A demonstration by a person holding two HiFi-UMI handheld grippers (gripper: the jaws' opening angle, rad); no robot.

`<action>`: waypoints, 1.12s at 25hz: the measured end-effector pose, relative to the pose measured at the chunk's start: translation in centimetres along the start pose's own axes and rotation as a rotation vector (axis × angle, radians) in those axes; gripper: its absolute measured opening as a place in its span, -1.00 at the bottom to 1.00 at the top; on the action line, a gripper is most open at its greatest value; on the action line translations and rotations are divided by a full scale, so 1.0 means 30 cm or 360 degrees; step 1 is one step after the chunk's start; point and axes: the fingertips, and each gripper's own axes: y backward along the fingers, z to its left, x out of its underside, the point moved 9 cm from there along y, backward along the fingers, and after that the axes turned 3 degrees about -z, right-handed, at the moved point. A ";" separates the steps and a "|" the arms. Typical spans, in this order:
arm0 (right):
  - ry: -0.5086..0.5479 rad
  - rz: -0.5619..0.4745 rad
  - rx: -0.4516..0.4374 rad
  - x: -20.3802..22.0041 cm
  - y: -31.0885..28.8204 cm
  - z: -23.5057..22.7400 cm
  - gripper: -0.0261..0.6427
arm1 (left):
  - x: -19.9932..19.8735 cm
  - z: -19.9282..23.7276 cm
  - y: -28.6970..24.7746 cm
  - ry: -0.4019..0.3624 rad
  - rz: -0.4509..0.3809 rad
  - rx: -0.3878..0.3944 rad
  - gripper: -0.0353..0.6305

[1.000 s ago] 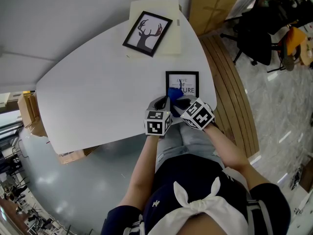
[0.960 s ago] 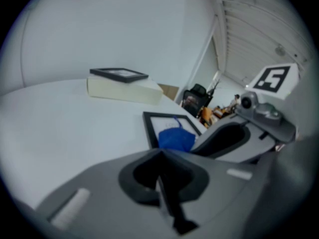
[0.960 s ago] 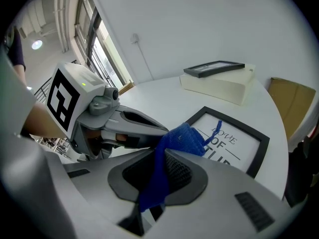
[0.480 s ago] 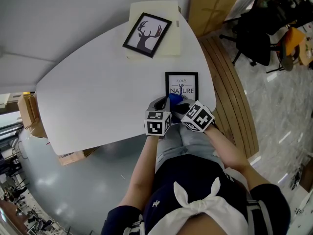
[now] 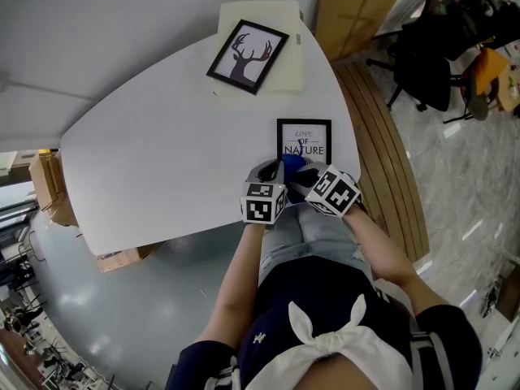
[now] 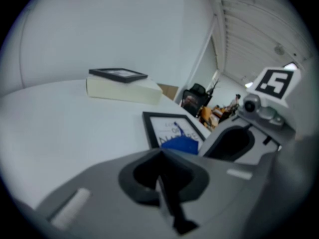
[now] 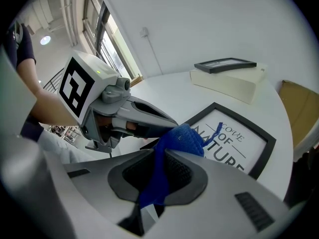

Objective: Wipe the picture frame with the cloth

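A black picture frame with a "LOVE OF NATURE" print lies flat near the right edge of the white table. My right gripper is shut on a blue cloth, which sits at the frame's near-left corner. In the right gripper view the cloth bulges out of the jaws over the frame. My left gripper is shut with nothing in it, just left of the cloth. Its fingertips end beside the frame's near-left corner. The left gripper view shows the frame and the cloth ahead.
A second black frame with a deer silhouette rests on a cream box at the table's far side. A wooden slatted bench runs along the right of the table. An office chair stands beyond it.
My right gripper has pulled the blue cloth toward me, off the print's lower left, so more of the lettering shows. The left gripper has hardly moved.
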 end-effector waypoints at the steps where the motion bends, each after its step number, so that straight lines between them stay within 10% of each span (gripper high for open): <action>1: 0.0002 0.0001 0.0003 0.002 0.003 -0.004 -0.75 | 0.000 0.000 0.000 -0.0001 0.0000 0.0000 -0.88; 28: -0.0036 -0.0043 0.0254 0.014 0.106 -0.187 -0.75 | -0.001 -0.001 -0.002 -0.0014 0.0004 -0.0009 -0.88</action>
